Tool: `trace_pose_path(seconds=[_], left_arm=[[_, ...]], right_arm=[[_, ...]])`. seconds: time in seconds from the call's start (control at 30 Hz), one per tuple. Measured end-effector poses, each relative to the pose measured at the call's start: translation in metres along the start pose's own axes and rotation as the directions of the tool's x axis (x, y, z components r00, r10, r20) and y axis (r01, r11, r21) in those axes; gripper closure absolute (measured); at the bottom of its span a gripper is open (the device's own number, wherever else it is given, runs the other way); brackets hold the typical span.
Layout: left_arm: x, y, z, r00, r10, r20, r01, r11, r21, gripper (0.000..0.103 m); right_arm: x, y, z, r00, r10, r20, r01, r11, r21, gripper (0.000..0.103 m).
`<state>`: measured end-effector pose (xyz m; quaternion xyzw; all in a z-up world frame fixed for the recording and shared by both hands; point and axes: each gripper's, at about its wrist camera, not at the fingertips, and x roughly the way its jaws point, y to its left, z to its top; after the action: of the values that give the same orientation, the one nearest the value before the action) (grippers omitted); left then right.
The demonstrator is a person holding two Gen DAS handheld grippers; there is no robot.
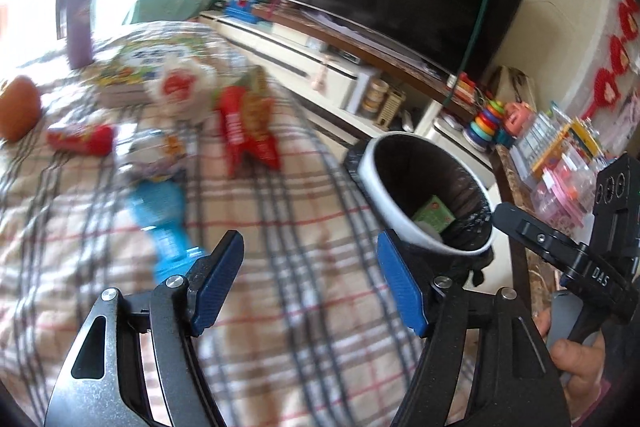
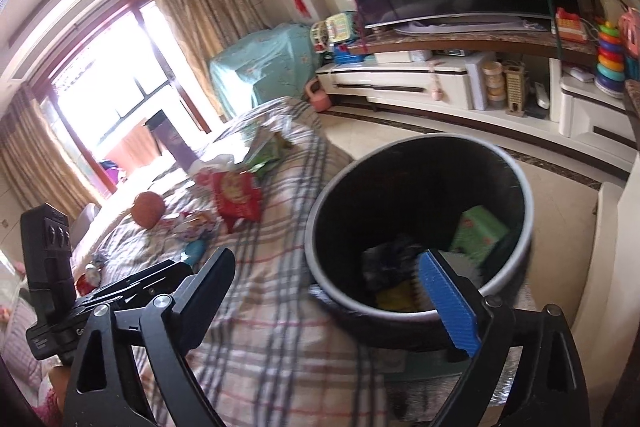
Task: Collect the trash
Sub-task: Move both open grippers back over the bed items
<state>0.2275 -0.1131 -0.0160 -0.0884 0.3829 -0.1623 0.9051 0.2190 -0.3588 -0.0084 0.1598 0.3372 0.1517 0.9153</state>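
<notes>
Plaid cloth (image 1: 280,307) under both tools, snack litter strewn over it.

Left gripper (image 1: 310,243): jaws spread, nothing between them. Far to their left and ahead, small red packet (image 1: 80,143). Just ahead of the left jaw, blue wrapper (image 1: 164,227), blurred. Further ahead, white crumpled bag (image 1: 180,87), then large red packet (image 1: 248,131) almost straight in front. Ahead of the right jaw and close to it, lined bin (image 1: 372,167), with a green carton (image 1: 434,215) already inside.

Right gripper (image 2: 324,259): jaws spread wide, empty, the right one over the bin's mouth.

Handling, as a guess: thin film all of it, near weightless, crinkly and slick, likely to slide or fold rather than resist. Best pinched at a raised crease or sealed end, not pressed flat against the cloth. Nothing fragile; a firm squeeze should do no harm.

Left wrist view: gives the blue wrapper and small red packet plainly, plus one finger of the right gripper and the hand (image 1: 576,359) behind it at the far right. Right wrist view: loses most of that litter behind the left gripper's body, but looks deeper into the bin and shows dark crumpled scrap (image 2: 392,259) and a yellow piece (image 2: 396,299) beside the carton.
</notes>
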Motion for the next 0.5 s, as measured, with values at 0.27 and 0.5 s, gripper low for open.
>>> trace_pose_path(seconds=[0.27,0.5], left_arm=[[-0.025,0.055,-0.012,0.997,0.072,0.022,-0.070,0.993,-0.096,0.031],[-0.034,0.083,-0.024,0.994,0.110,0.017,-0.107,0.986,-0.130,0.031]], right_arm=[[0.022,0.046,-0.014,0.996,0.073,-0.043,-0.076,0.995,-0.059,0.008],[0.043,0.074,-0.030,0.991,0.091,-0.094,-0.100,0.991,-0.085,0.008]])
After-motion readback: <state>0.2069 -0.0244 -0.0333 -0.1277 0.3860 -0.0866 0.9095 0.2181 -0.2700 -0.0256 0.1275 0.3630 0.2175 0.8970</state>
